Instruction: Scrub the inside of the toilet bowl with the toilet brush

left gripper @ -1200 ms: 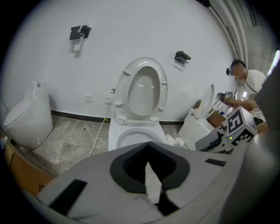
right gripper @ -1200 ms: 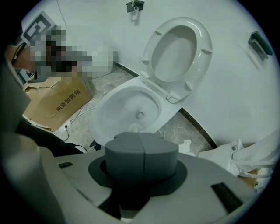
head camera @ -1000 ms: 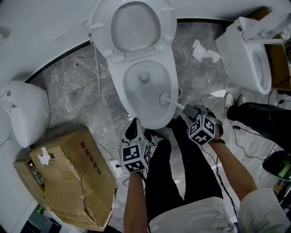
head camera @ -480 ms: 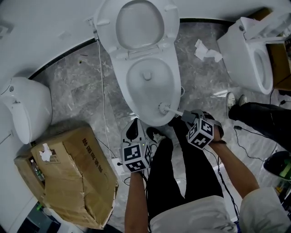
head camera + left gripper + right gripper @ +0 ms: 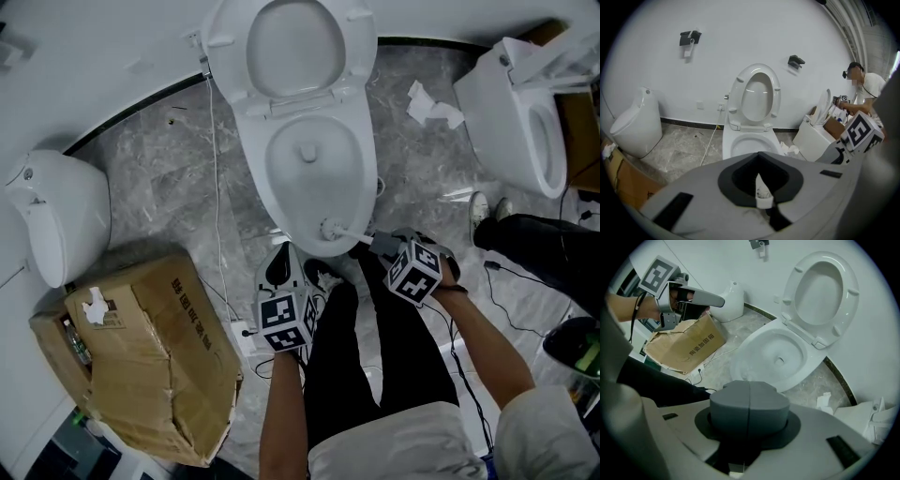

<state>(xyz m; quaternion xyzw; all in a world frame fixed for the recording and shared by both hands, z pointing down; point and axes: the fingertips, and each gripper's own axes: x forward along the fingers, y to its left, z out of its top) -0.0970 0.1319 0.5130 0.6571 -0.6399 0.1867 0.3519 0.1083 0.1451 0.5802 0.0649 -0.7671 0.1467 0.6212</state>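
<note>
**Head view, looking steeply down.** I see the toilet bowl (image 5: 274, 187) at the top centre of the grey marble floor (image 5: 169, 178). Its lid (image 5: 291, 42) is raised against the wall.

- **Brush:** The toilet brush (image 5: 331, 228) has its white bristle head inside the bowl, against the near rim. Its shaft runs out over that rim, to the right, into my right gripper (image 5: 380, 244).
- **Right gripper:** In the right gripper view the jaws are clamped on the brush's grey handle. The handle fills the space between them and hides the bristle head. The gripper points steeply downward.
- **Left gripper:** My left gripper (image 5: 278, 268) hangs just outside the bowl's near rim, left of the brush and apart from it. In the left gripper view its jaws meet with nothing between them, and they face the open bowl and raised lid.

**Other items.**
- A cardboard box (image 5: 150, 356) sits on the floor at the lower left.
- A white cable (image 5: 217, 187) runs along the bowl's left side.
- Crumpled paper (image 5: 431, 105) lies on the floor between the bowl and a second toilet (image 5: 511, 112) at the right edge.
- A white urinal-shaped fixture (image 5: 56, 216) stands at the left edge.
</note>
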